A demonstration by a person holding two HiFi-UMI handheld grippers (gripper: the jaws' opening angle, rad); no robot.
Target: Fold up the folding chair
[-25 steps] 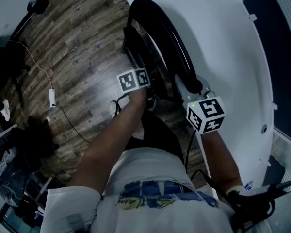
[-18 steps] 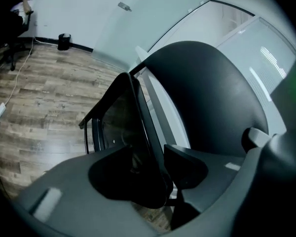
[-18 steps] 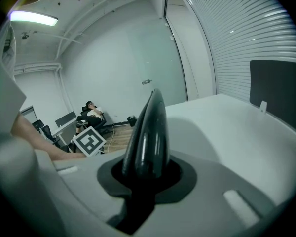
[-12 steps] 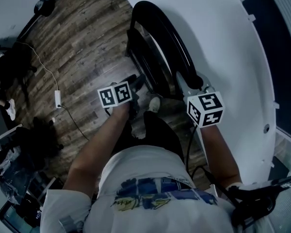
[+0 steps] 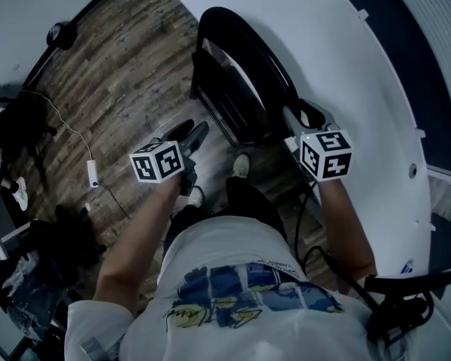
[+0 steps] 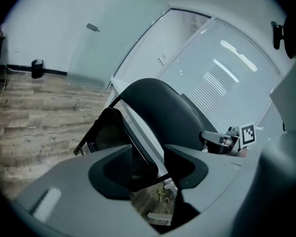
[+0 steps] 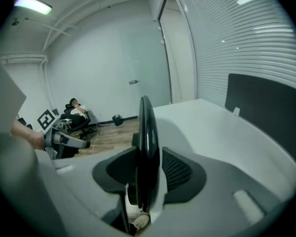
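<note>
Your black folding chair (image 5: 244, 66) stands upright on the wood floor (image 5: 128, 74), folded nearly flat, close against the white bench (image 5: 338, 66).

L tongs (image 5: 189, 133) apart, empty; R tongs (image 5: 307, 117) opening round chair back (image 7: 147, 132).

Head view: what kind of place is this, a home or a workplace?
Most likely a workplace, an office or meeting room: a large white table, slatted blinds running along one wall, and a bare wood-plank floor.
</note>
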